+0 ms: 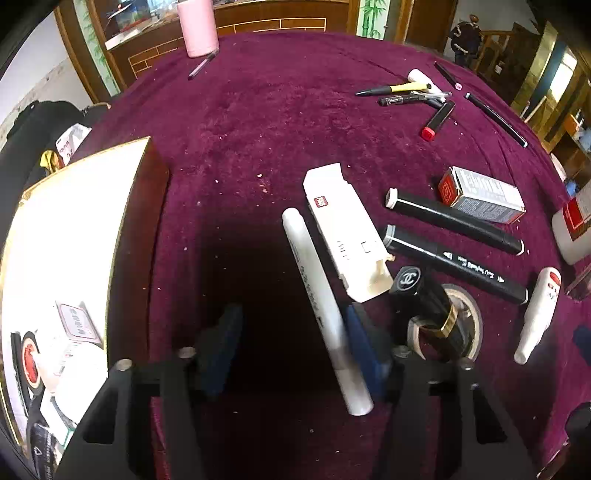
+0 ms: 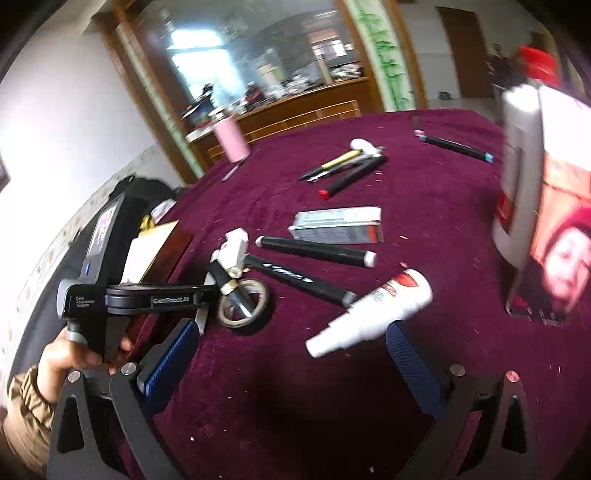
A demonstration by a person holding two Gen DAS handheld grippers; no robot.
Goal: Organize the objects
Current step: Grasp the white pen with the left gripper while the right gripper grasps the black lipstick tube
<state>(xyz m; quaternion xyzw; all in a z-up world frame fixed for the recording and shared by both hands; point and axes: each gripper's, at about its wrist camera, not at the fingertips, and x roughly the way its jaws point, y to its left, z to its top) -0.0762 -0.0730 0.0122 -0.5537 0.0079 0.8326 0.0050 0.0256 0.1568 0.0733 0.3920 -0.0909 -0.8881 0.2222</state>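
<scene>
My left gripper is open over the maroon cloth; a white marker pen lies between its fingers, close to the right pad. Beside it lie a white carton, two black markers, a black lipstick across a tape roll and a white tube. My right gripper is open, low over the cloth, with the white tube just ahead of it, its cap between the fingers. The left gripper's body shows at left in the right wrist view.
An open box holding several items stands at left. A pile of pens and a red-ended stick lie far right, a silver-red carton nearer. A pink bottle stands at the far edge. A white bottle and a printed card stand at right.
</scene>
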